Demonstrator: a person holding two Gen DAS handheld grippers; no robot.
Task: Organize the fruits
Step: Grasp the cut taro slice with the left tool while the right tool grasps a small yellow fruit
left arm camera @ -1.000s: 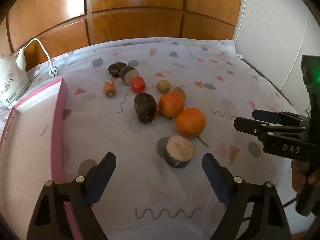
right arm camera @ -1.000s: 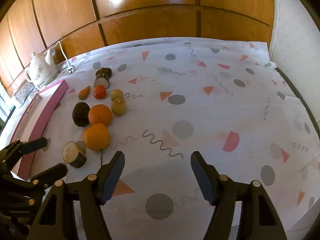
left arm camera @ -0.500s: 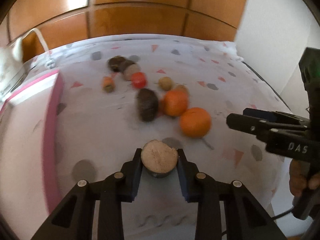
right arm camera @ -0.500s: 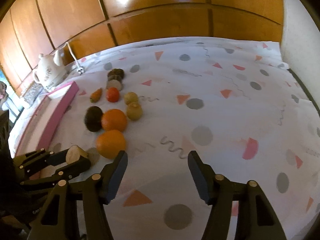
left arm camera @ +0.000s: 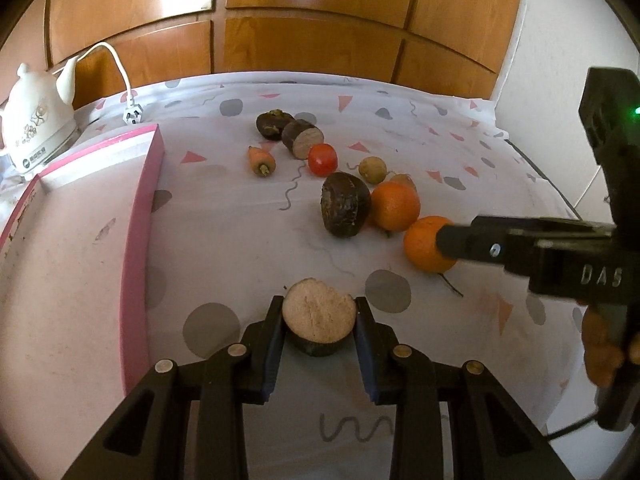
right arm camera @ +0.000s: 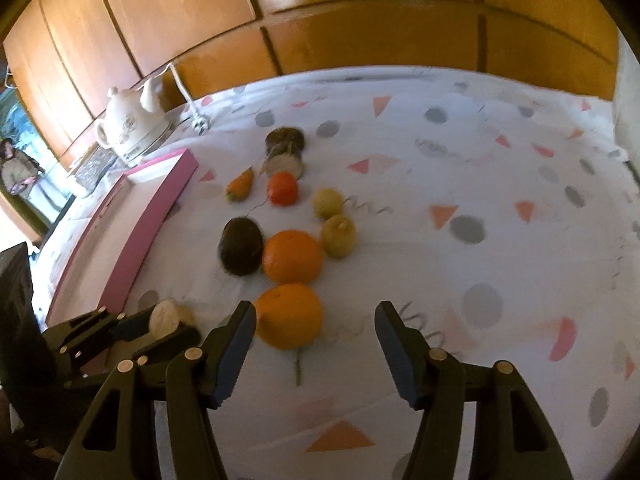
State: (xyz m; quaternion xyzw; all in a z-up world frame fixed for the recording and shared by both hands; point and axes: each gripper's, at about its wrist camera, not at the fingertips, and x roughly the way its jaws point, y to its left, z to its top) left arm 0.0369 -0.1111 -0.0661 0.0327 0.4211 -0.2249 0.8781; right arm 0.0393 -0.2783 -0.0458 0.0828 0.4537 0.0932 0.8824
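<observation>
Pickup step: left gripper (left arm camera: 319,322) clamped on cut dark root half (left arm camera: 319,320), carry left to pink tray (left arm camera: 142,216) judged next; right gripper (right arm camera: 316,350) spread around near orange (right arm camera: 289,316).

A white ceramic kettle (left arm camera: 38,120) with a floral motif stands at the far left corner of the bench, its spout turned toward the wood-panelled wall (left arm camera: 304,12) behind. A white power cord (left arm camera: 116,60) arcs from behind the kettle, and its plug (left arm camera: 133,114) lies on the cloth just beside it. The bench is draped in a white tablecloth (left arm camera: 400,128) printed with grey dots, pink and orange triangles and dark squiggles. A plain white wall (left arm camera: 560,60) closes off the right edge. In the right wrist view, a patterned glass block (right arm camera: 93,163) sits just beside the kettle, and a figure in a pale coat (right arm camera: 16,168) appears at the left edge, blurred.
</observation>
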